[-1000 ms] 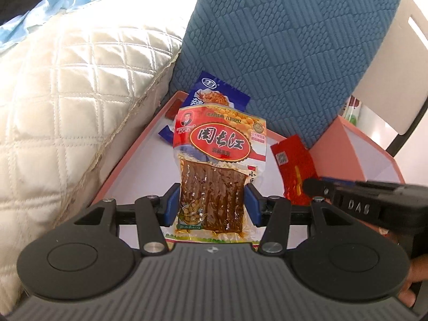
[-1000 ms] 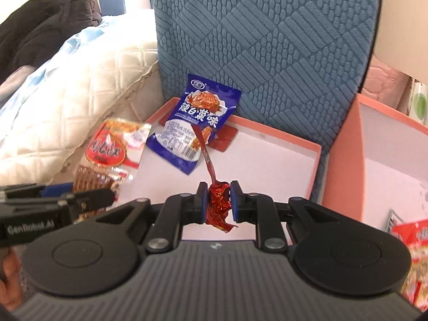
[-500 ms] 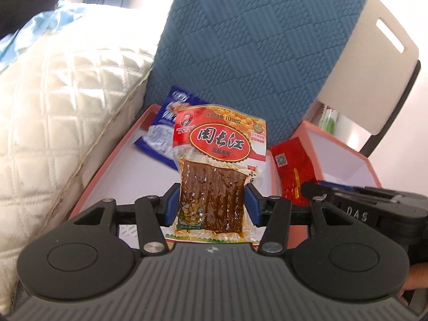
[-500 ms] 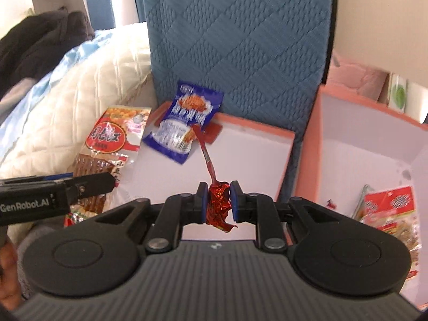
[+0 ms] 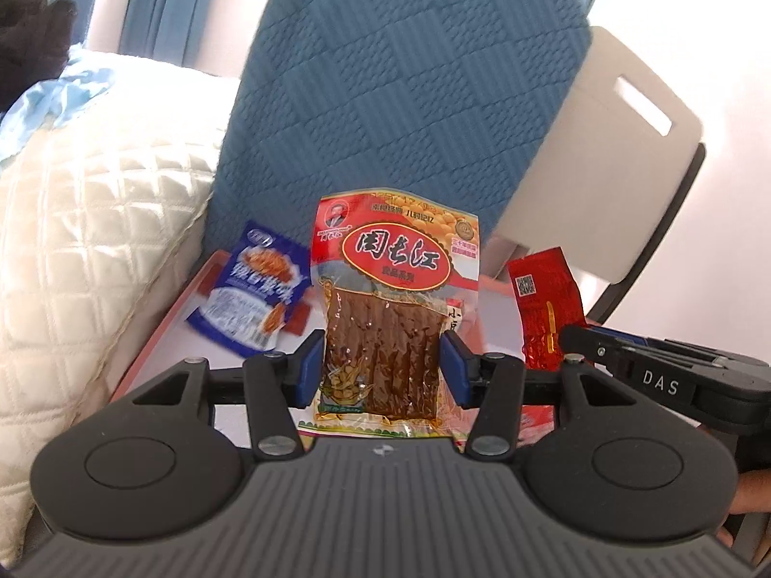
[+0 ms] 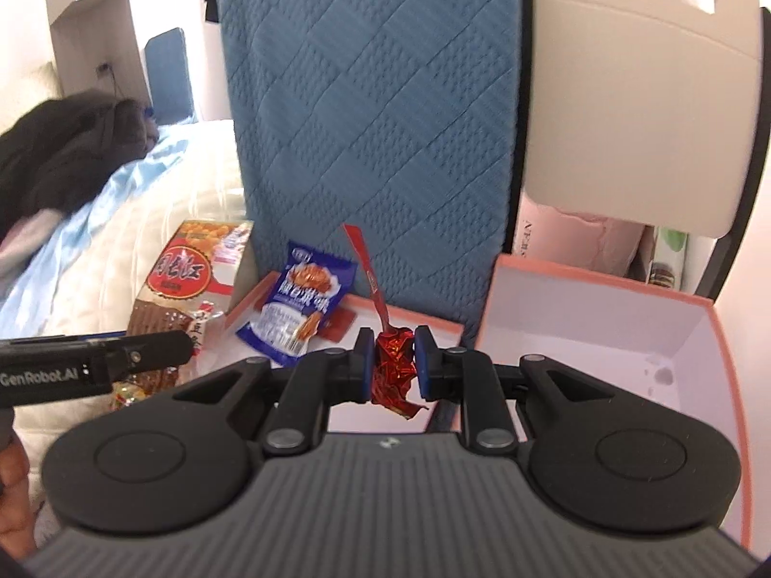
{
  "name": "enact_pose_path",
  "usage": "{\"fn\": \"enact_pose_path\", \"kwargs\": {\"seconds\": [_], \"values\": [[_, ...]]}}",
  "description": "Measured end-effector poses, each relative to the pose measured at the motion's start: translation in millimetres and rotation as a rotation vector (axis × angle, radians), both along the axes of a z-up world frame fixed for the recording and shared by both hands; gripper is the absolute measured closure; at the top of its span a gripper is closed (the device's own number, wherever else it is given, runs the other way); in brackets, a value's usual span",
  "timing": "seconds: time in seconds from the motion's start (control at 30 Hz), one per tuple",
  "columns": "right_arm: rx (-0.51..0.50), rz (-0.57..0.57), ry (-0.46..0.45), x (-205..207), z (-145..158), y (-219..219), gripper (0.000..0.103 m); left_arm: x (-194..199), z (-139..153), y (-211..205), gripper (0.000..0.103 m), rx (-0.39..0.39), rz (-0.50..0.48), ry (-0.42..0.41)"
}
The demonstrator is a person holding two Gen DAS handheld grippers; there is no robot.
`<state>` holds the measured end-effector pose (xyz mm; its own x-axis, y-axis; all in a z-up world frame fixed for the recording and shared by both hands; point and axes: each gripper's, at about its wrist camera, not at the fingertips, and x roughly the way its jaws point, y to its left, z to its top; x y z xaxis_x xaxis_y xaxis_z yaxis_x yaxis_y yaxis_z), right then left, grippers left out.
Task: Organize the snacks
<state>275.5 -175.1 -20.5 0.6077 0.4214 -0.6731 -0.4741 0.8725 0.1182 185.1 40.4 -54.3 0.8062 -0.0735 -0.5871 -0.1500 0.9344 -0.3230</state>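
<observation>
Blue cushion (image 6: 376, 120) behind pink tray (image 5: 159, 337). Left tongs (image 5: 383, 368) grip tofu pack (image 5: 390, 308); right tongs (image 6: 394, 366) pinch red packet (image 6: 392, 368). Both lifted, unplaced; blue packet (image 6: 303, 308) remains at tray's far-left corner; box (image 6: 592, 337) awaits.

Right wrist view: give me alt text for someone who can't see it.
The right gripper pinches a crumpled red foil packet above a pink-edged tray holding a blue snack bag. An open pink box stands right; a blue cushion rises behind.
</observation>
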Motion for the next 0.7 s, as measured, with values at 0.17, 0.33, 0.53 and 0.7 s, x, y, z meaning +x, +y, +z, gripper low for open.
{"fn": "enact_pose_path", "kwargs": {"seconds": [0.17,0.33,0.53,0.7], "values": [[0.018,-0.029,-0.034,-1.4,14.2,-26.0,0.082,5.6,12.1,-25.0,0.047,-0.007,-0.037,-0.022],[0.015,-0.056,-0.062,-2.7,22.8,-53.6,0.082,13.9,18.6,-50.5,0.047,-0.003,-0.081,-0.046],[0.005,-0.095,-0.082,-2.2,29.2,-85.5,0.082,26.1,23.5,-75.5,0.047,0.014,-0.118,-0.06],[-0.004,-0.122,-0.079,-0.6,23.8,-104.5,0.082,35.7,19.2,-96.8,0.047,0.007,-0.15,-0.052]]}}
